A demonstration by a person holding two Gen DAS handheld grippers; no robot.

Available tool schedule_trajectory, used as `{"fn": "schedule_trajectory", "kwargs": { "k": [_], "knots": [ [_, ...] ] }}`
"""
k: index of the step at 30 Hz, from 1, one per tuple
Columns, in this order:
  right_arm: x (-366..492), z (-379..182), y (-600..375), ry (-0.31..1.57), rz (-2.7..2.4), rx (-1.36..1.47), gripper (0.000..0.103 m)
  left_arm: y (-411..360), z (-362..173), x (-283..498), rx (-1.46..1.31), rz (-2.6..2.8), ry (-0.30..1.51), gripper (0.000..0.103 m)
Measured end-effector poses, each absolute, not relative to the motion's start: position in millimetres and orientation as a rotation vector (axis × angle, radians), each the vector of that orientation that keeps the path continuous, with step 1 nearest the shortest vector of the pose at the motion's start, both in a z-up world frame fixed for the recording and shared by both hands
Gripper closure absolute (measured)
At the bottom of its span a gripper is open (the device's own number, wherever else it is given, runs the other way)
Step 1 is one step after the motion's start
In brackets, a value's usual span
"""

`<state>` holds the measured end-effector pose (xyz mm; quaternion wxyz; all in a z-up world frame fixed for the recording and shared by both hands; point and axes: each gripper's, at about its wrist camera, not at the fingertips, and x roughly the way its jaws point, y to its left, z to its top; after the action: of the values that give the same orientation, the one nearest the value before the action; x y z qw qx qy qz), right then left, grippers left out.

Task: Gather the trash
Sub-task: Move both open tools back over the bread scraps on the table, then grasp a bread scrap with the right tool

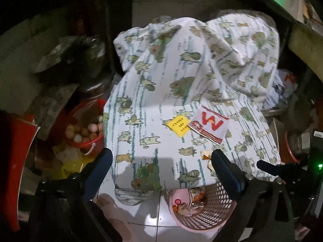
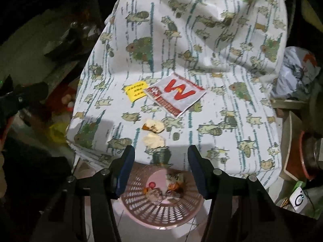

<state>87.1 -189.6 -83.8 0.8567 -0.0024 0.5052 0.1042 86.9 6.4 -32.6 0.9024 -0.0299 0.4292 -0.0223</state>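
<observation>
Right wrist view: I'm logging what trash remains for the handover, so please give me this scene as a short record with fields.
surface: patterned cloth
trash on cloth: yellow slip, red-and-white wrapper, two pale crumpled scraps
bin: pink perforated basket on the floor below the cloth's near edge, trash already inside
left gripper: open, empty
right gripper: open, empty, above the basket

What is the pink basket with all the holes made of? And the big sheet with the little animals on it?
The pink basket looks like moulded plastic: smooth, a little shiny, with even rows of punched-looking holes. The animal-print sheet looks like soft woven cloth, probably cotton, matte, since it bunches into folds and drapes over the edge.
</observation>
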Motion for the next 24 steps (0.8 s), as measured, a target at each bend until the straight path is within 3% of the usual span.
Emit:
{"fn": "schedule_trajectory", "kwargs": {
  "k": [11,17,24],
  "knots": [
    [138,-125,-181,1.26,0.186,0.138,0.049,27,-56,112,-0.17,-0.026,0.993,0.005],
    [151,-154,-149,1.318,0.099,-0.014,0.049,35,-60,119,-0.136,-0.046,0.999,0.005],
    [158,-177,-151,1.38,0.122,0.006,0.049,45,-58,123,-0.116,-0.029,0.973,0.005]
  ]
}}
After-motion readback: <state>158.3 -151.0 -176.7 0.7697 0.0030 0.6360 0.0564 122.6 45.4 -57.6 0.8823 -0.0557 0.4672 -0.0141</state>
